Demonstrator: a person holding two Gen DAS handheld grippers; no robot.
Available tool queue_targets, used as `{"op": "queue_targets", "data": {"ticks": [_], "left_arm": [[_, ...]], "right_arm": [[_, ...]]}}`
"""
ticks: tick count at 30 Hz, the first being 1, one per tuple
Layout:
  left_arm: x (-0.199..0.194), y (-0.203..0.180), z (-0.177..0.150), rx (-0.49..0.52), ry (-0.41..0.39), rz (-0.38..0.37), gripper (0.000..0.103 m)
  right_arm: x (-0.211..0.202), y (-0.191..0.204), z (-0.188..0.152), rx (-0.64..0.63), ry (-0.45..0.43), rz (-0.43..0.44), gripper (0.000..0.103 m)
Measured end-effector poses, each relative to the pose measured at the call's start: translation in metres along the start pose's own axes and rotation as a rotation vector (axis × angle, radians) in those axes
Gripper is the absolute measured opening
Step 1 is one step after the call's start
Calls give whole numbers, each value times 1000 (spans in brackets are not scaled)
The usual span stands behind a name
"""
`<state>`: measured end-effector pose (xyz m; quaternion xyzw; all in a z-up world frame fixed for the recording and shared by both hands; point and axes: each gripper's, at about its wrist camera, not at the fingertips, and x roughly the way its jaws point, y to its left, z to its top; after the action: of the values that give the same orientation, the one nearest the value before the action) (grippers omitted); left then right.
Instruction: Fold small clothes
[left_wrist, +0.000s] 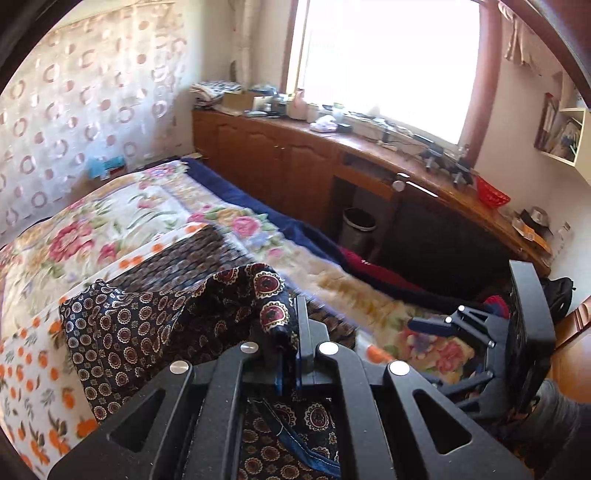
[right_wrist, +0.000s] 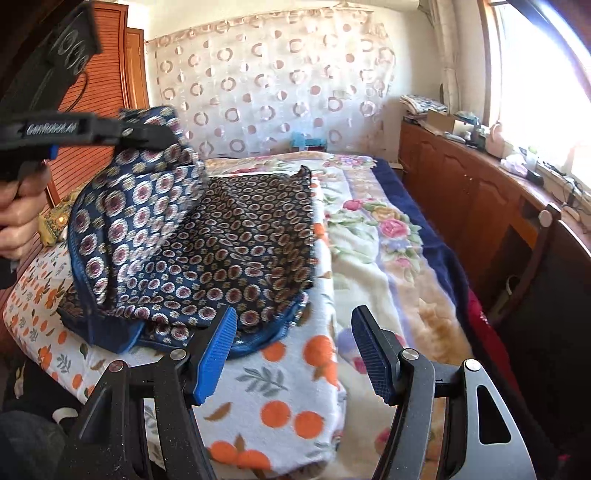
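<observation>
Two grippers are working over the bed (right_wrist: 369, 236), which is filling most of both views, so we are placing everything else relative to it. Lying across the bed's near end is an orange-print blanket (right_wrist: 280, 391), with a floral blanket (right_wrist: 373, 221) spreading beyond it toward the far curtain. On the orange-print blanket we are folding the patterned garment (right_wrist: 229, 243), a dark blue piece with round medallions and a blue hem; most of it is resting flat on the bed, while one corner is being lifted above the bed's left part.

We are pinching that lifted corner in the left gripper (left_wrist: 286, 343), its jaws closed tight on the cloth. The right gripper (right_wrist: 291, 347) is hovering with its jaws spread wide and gripping nothing, just beside the garment's near hem at the foot of the bed.

As we judge it, the step in hand is carrying the raised corner across to lay one half over the other. To do it well, we are thinking the left grip should travel low and steady so the fabric is not ballooning, aiming to line up the blue hems. The free right gripper could be pressing the near edge against the bed to stop the slippery cloth from sliding, then smoothing the crease.
</observation>
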<state>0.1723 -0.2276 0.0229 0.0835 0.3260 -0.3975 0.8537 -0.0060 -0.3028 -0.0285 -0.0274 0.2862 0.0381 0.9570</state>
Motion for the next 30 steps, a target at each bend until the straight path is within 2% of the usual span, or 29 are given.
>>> {"op": "queue_targets", "data": {"ticks": [6,8,10,11,14,17,21,25,30], "left_arm": [[10,-9,-4,25,17,-16,6],[13,-7,-3,23,24,-15,23],[7,-2,-4,26,0,20,41],[5,-1,-4,34,-10,32,44],[-5,9,-8,48,-18,68,46],[-14,28,-18,48,-18,137,46],[-22,66,-38,1,21,178,46],[-22,111,-61,-22,67,253,46],[-14,153,-85,-84,103,288,46]], "right_arm": [[-3,2,-5,5,-9,-12,67],[-1,4,-5,9,-8,-14,67],[0,6,-3,13,-6,-18,67],[4,2,-1,15,-6,-17,67],[0,3,0,22,-11,-19,67],[0,3,3,26,-16,-12,67],[10,8,9,17,-17,7,67],[27,21,25,-15,-11,27,67],[55,44,53,-87,7,44,67]]}}
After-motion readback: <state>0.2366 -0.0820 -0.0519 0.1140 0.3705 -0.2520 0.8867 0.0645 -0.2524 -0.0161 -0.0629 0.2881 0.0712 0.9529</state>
